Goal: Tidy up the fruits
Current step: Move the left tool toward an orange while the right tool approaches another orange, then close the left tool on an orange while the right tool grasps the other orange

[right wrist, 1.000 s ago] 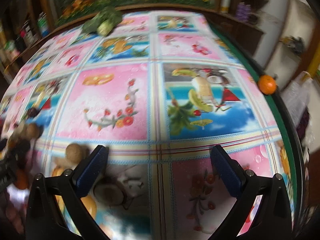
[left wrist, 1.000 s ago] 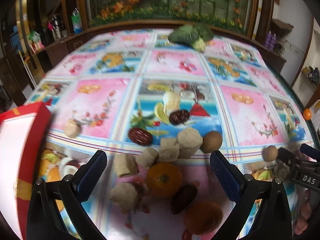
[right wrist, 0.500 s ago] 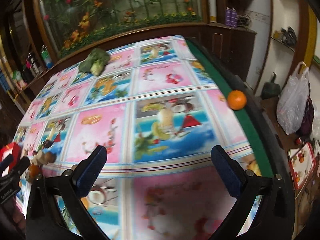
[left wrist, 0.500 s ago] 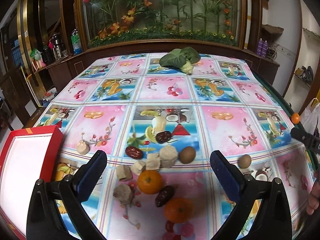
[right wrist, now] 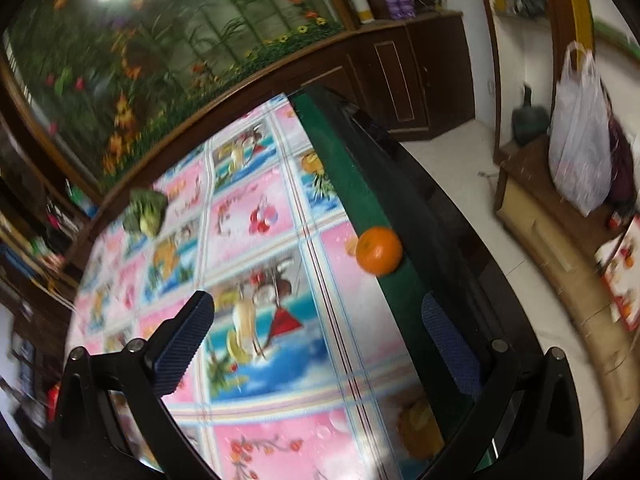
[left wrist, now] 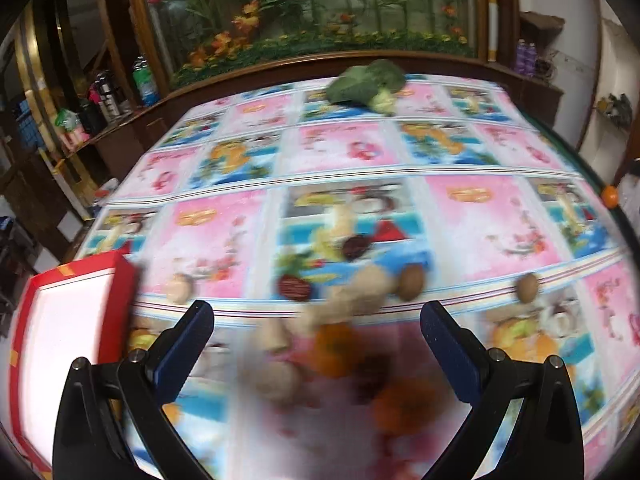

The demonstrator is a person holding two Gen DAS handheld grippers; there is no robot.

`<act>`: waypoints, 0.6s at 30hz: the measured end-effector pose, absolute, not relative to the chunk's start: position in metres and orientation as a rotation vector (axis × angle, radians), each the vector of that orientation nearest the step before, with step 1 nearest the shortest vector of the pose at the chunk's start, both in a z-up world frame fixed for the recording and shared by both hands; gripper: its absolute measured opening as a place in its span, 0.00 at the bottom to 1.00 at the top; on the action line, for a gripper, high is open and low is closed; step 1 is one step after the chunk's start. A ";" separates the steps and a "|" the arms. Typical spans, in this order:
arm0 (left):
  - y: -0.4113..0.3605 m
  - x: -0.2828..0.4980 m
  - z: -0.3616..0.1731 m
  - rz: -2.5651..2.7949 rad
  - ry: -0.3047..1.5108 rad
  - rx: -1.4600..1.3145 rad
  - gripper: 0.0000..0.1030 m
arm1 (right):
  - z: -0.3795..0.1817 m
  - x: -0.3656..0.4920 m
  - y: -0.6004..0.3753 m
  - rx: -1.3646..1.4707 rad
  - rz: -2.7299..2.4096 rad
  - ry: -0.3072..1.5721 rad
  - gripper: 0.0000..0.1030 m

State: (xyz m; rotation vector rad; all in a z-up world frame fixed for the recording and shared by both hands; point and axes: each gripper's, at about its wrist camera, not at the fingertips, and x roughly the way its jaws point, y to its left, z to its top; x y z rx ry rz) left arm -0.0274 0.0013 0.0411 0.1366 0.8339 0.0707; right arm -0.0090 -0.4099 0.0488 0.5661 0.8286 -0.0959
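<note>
On the table [left wrist: 492, 232], under a fruit-print cloth, the loose fruit lies in a cluster directly ahead of the left tongs [left wrist: 316, 340], whose jaws stand wide apart with nothing between them. Nearest the tongs, two orange fruits [left wrist: 336, 346] and some pale beige lumps [left wrist: 370, 288] are heavily blurred; their exact contact with one another cannot be judged. Beyond them sit two dark red dates [left wrist: 294, 287], a brown round fruit [left wrist: 411, 282] beside the beige lumps, and a second brown fruit [left wrist: 527, 288] well apart to the right. A red box [left wrist: 120, 280] with a white interior rests at the left table edge, empty as far as shown. A leafy green vegetable [left wrist: 366, 84] lies at the far end.

Right tongs [right wrist: 316, 340] are likewise wide and empty, held above the table's right edge. A single orange [right wrist: 378, 250] sits on the green border strip [right wrist: 340, 152], ahead of and apart from the tongs. A white plastic bag [right wrist: 580, 140] stands on a low cabinet beyond.
</note>
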 end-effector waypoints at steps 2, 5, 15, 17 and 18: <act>0.023 -0.028 0.045 0.117 0.829 0.145 0.99 | 0.046 0.001 -0.414 0.615 -0.079 0.843 0.97; 0.055 -0.033 0.052 0.167 0.825 0.126 0.99 | 0.040 0.015 -0.417 0.664 -0.151 0.858 0.89; 0.138 -0.047 0.049 0.326 0.869 0.027 0.99 | 0.011 0.041 -0.400 0.417 -0.343 0.948 0.54; 0.136 -0.053 0.047 0.317 0.872 0.014 0.99 | 0.009 0.043 -0.396 0.372 -0.349 0.954 0.51; 0.133 -0.056 0.047 0.306 0.875 0.011 0.99 | 0.009 0.044 -0.392 0.337 -0.359 0.957 0.48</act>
